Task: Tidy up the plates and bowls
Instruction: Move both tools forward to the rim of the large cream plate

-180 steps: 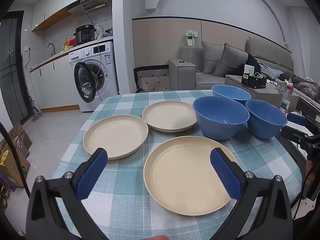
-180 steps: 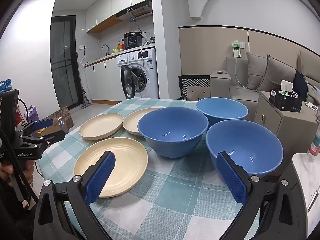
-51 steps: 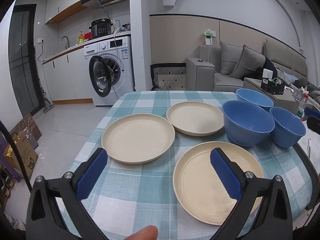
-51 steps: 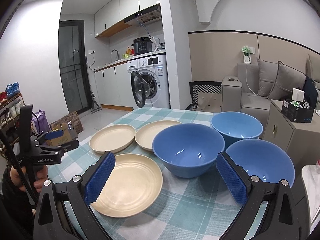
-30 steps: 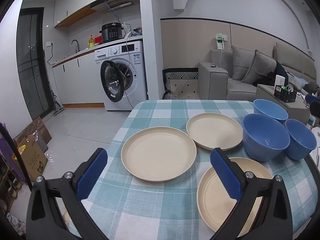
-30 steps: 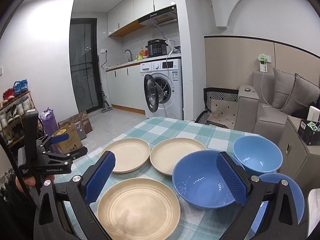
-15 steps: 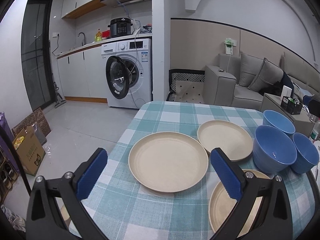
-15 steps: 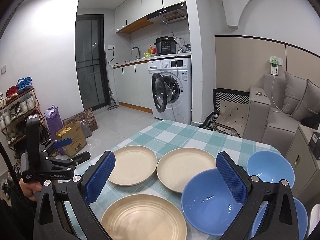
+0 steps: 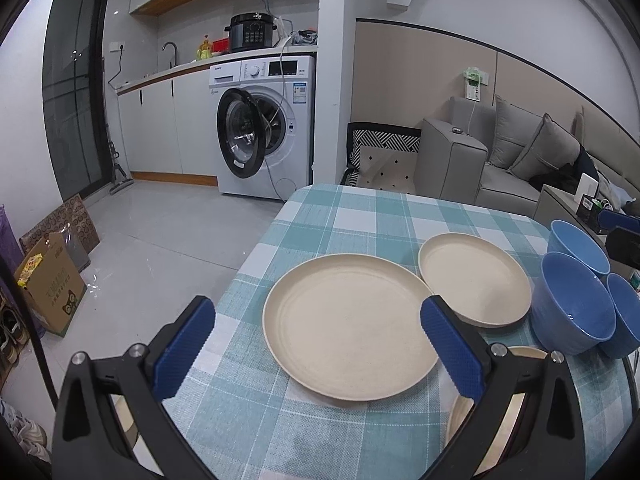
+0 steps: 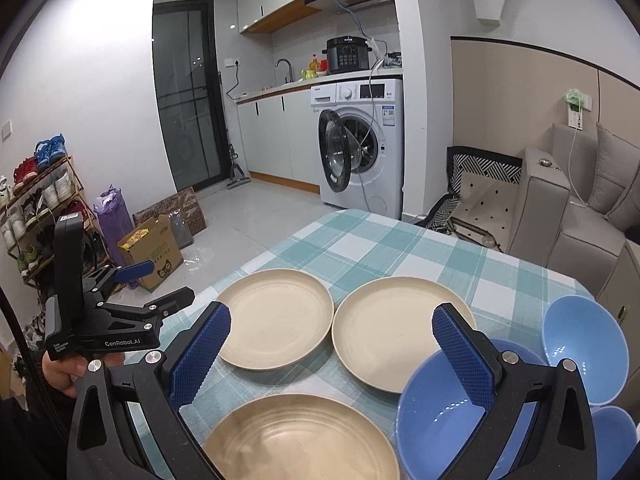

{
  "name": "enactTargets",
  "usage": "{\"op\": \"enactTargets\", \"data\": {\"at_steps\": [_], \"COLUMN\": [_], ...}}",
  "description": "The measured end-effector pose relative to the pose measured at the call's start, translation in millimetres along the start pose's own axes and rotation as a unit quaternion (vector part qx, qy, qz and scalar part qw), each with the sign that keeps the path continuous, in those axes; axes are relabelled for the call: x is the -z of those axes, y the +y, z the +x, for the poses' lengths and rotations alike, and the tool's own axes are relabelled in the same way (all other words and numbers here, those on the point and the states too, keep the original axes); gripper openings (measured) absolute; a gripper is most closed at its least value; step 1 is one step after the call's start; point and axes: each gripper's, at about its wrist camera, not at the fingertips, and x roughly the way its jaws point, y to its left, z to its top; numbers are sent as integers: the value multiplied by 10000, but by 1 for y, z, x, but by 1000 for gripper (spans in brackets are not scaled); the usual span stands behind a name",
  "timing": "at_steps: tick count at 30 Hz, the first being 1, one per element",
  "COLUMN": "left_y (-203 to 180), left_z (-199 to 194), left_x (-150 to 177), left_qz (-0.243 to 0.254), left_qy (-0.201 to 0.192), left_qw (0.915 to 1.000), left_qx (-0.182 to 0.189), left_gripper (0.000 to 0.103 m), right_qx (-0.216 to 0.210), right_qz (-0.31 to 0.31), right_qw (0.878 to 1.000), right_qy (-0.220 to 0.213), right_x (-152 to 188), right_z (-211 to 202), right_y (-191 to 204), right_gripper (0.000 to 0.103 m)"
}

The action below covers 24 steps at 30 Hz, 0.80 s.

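Both grippers (image 9: 316,344) (image 10: 332,356) raised, fingers (image 9: 184,346) apart.

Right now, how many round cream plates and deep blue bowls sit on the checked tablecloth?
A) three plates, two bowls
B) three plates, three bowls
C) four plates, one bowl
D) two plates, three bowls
B: the right wrist view shows three cream plates and three blue bowls.
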Motion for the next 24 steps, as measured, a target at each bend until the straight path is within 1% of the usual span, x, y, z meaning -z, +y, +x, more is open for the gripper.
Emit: {"op": "enactTargets", "data": {"at_steps": [8, 24], "left_y": [11, 28], "left_z": [22, 60], "left_x": [5, 10], "left_qz": [-107, -283], "left_qy": [221, 554], "left_qw": [9996, 9978], "left_qx": [-100, -209], "left_gripper": [103, 103], "right_qx": [-164, -371], "right_qz": [68, 150], "right_qw": [9990, 9941], "right_qy": [408, 1012], "right_x": [0, 19], "right_z": [41, 108], "right_y": [7, 14], "right_gripper": [103, 103]}}
